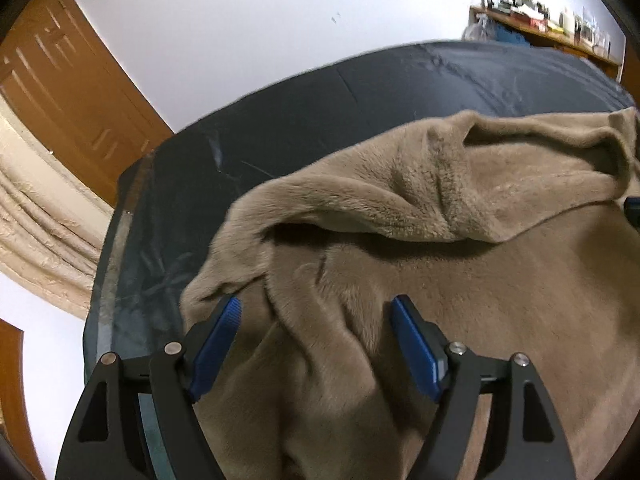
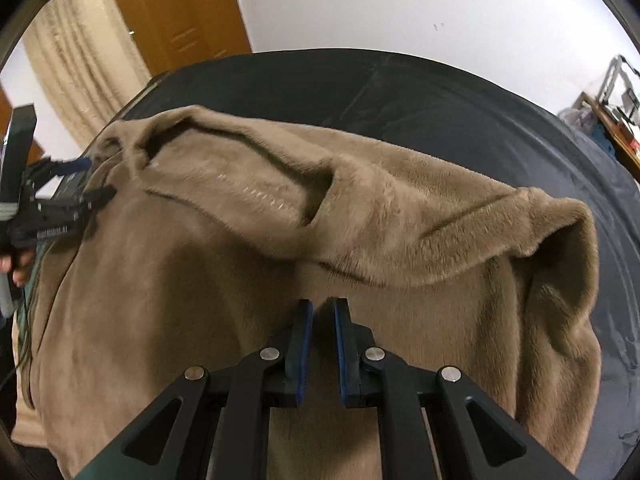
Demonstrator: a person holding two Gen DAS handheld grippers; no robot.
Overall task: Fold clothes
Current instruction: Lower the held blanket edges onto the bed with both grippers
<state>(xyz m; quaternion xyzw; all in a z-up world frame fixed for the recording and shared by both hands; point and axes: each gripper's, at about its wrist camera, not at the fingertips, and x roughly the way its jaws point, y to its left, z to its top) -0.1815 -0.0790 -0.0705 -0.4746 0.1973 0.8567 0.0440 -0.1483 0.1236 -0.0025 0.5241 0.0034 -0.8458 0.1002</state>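
A tan plush garment lies on a dark table cover, its far part folded back toward me in a thick roll. My left gripper is open, its blue pads on either side of a raised fold at the garment's left edge. In the right wrist view the same garment fills the frame, with the fuzzy folded flap across the middle. My right gripper has its jaws nearly together just above the smooth fabric; no cloth shows between them. The left gripper shows at the garment's left edge.
The dark cover extends beyond the garment to the far and right edges. A wooden door and beige curtain stand at left. A cluttered shelf is at the far right against a white wall.
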